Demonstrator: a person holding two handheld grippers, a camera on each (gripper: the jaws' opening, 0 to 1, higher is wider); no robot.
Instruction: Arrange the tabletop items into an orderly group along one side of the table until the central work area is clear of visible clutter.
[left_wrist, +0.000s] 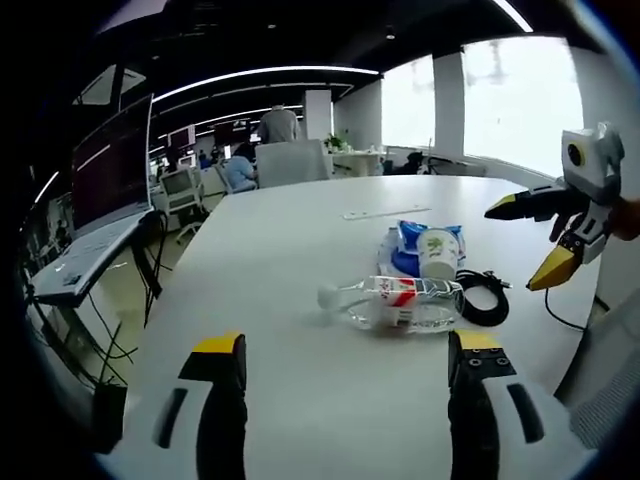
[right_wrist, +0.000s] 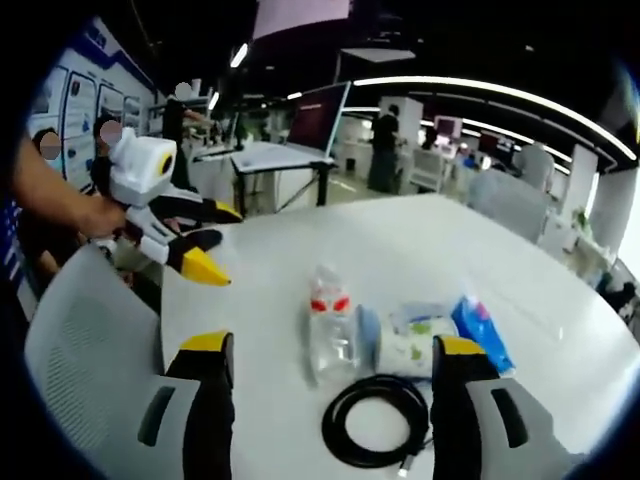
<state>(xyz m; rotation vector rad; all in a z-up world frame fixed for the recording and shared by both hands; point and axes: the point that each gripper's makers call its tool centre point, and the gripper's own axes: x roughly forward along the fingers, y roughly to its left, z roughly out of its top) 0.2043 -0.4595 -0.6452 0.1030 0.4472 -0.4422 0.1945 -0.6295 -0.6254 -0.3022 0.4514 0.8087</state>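
My two fisheye views bend straight lines toward their edges. Ceiling light strips (left_wrist: 265, 72) curve above the white table (left_wrist: 300, 260), which they light evenly; daylight from the windows (left_wrist: 520, 95) behind the table is blown out to white. Shadows under the clear bottle (left_wrist: 395, 303) are faint, and distant desks look soft, perhaps slightly unfocused.

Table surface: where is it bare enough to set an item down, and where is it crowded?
Bare: the table stretch between the plastic bottle and the monitor-side edge, and beyond the blue packet. Crowded: bottle, paper cup, packet and coiled cable cluster together.
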